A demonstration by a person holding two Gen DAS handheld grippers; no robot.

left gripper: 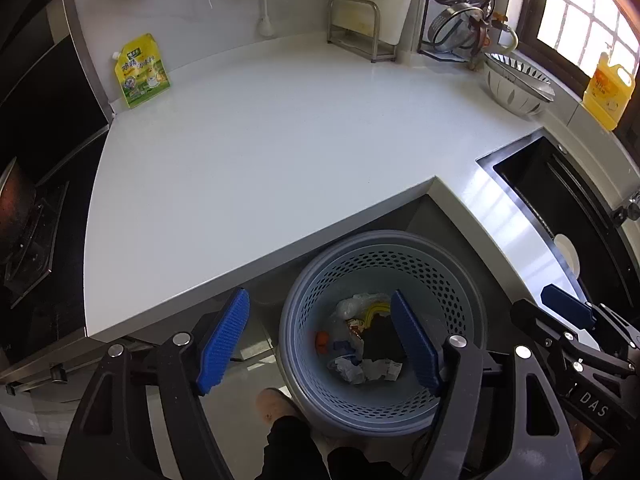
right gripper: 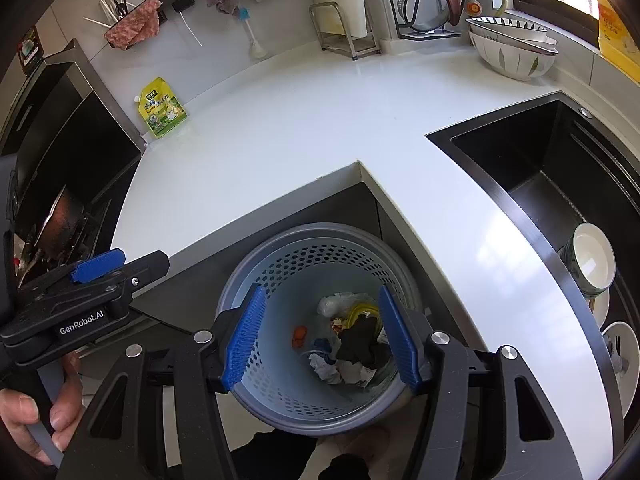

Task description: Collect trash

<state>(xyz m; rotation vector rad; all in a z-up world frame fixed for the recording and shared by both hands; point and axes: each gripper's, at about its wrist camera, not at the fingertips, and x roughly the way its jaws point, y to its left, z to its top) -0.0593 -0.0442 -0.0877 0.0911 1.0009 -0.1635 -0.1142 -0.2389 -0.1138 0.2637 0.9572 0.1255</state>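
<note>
Blue-grey perforated plastic waste bin (left gripper: 382, 332) on the floor in the inner corner of the white glossy L-shaped desk (left gripper: 256, 148), round-mouthed, already holding crumpled white paper, a clear film wrapper, a dark rag and a small orange scrap; directly below both claws, mouth up.

Left claw (left gripper: 320, 344) wide open, gripping nothing, ribbed blue pads spread above the bin's rim; right claw (right gripper: 320, 340) likewise spread and bare, hovering over the same mouth, the two nearly side by side.

Yellow-green printed soft pouch with a white corner spout (left gripper: 141, 70) far across the desk, up and to the left of both claws, leaning against the back wall beside the dark steel cabinet side; probably the last piece of trash, though could equally be a full refill; long axis roughly upright, tilted slightly, spout to the upper left. Seemingly nearer the left claw, so a long forward-left reach likely, pinching the thin flexible edge; slippery film, liable to sag or fold.

Elsewhere, white patterned ceramic bowls (right gripper: 514, 50) by the black sink (right gripper: 560, 184); matte, hard, not trash.
</note>
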